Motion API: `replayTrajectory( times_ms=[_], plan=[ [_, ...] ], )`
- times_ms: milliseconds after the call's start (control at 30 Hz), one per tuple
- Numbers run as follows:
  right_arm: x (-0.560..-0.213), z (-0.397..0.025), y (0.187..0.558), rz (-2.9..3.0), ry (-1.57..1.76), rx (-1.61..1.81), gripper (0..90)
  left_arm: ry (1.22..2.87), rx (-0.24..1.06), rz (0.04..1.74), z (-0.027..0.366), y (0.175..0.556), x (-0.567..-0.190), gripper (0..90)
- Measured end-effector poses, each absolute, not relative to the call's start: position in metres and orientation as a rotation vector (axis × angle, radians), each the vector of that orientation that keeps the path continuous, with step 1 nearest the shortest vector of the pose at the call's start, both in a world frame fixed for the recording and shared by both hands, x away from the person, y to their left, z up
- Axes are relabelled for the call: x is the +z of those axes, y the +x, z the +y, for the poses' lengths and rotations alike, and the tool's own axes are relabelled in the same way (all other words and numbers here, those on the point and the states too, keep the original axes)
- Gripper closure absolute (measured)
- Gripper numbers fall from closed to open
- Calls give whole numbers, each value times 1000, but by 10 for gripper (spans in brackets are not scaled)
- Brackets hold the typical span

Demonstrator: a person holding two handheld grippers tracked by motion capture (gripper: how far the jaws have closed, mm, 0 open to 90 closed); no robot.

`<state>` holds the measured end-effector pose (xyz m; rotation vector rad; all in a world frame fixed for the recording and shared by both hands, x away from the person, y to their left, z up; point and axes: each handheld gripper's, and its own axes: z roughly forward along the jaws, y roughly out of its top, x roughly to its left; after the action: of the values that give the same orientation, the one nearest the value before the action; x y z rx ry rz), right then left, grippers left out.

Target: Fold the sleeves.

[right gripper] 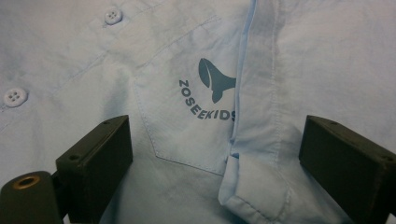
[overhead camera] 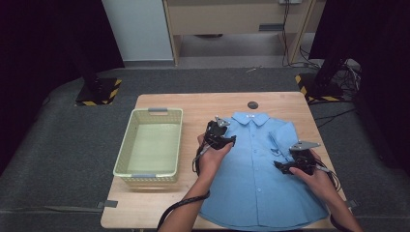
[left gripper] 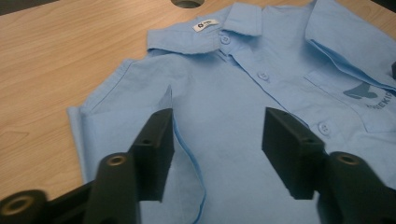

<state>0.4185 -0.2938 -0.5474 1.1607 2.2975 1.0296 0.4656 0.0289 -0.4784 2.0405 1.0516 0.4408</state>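
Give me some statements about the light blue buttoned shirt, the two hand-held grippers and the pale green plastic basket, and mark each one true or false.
1. The light blue buttoned shirt lies face up on the wooden table. True.
2. The pale green plastic basket holds a folded shirt. False: it is empty.
3. The right gripper is open over the chest pocket. True.
4. The left gripper is shut on the collar. False: its jaws are open, the collar farther off.

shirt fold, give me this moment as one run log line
stage: folding shirt flat on table | sleeves: both folded in | left gripper: open over left sleeve | right gripper: open over right cuff | basket: holds nothing
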Motion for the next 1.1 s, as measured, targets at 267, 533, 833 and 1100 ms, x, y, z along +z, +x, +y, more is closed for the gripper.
replayTrajectory(
  times_ms=[267,533,833,1100],
  plan=[
    [-526,-305,423,2318,1182,1018,60,2077,394,1081,42,462,-475,109],
    [-493,-321,451,2324,1222,884,73,2114,314,1113,48,479,-481,44],
    [-484,-328,484,2296,1312,842,223,2144,327,1152,58,506,-486,61],
    [-493,-323,499,2323,1317,795,260,2164,316,1178,59,524,-496,77]
  ],
)
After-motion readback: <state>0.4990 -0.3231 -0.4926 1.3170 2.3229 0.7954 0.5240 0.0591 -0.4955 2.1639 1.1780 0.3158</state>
